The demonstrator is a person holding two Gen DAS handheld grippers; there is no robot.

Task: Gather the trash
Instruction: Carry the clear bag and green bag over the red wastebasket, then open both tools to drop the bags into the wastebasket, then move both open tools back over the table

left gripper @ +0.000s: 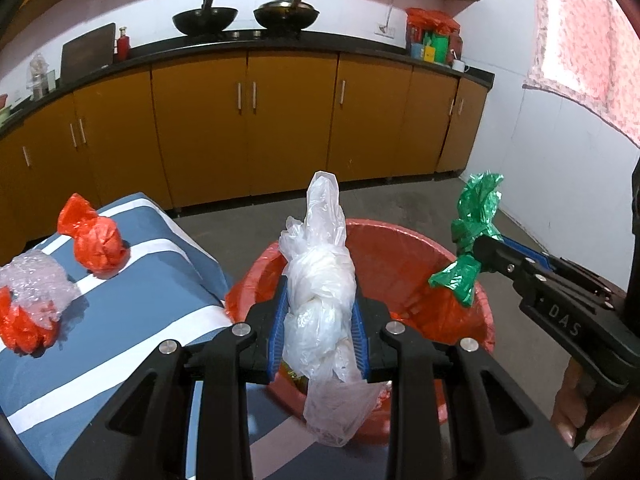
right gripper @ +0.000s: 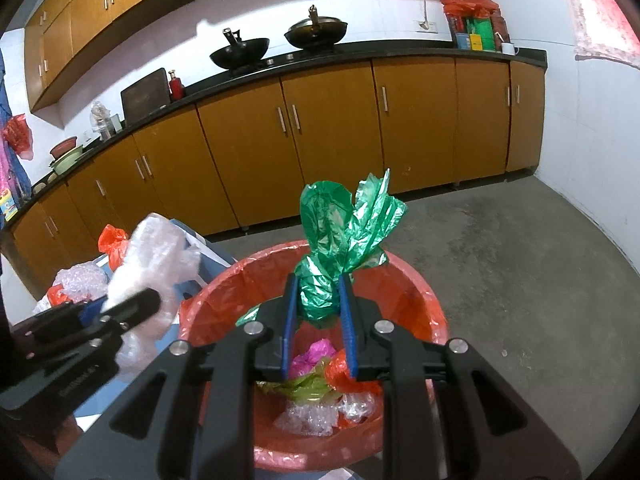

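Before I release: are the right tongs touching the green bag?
Touching. The right wrist view shows the right tongs with both blue pads pressed against the green bag.

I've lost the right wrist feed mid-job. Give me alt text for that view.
The right hand-held gripper is shut on a crumpled green plastic bag, held over a red-lined bin that already holds pink, orange, green and bubble-wrap scraps. At left, the left hand-held gripper carries a clear plastic bag near the bin's rim; wooden kitchen cabinets stand behind.
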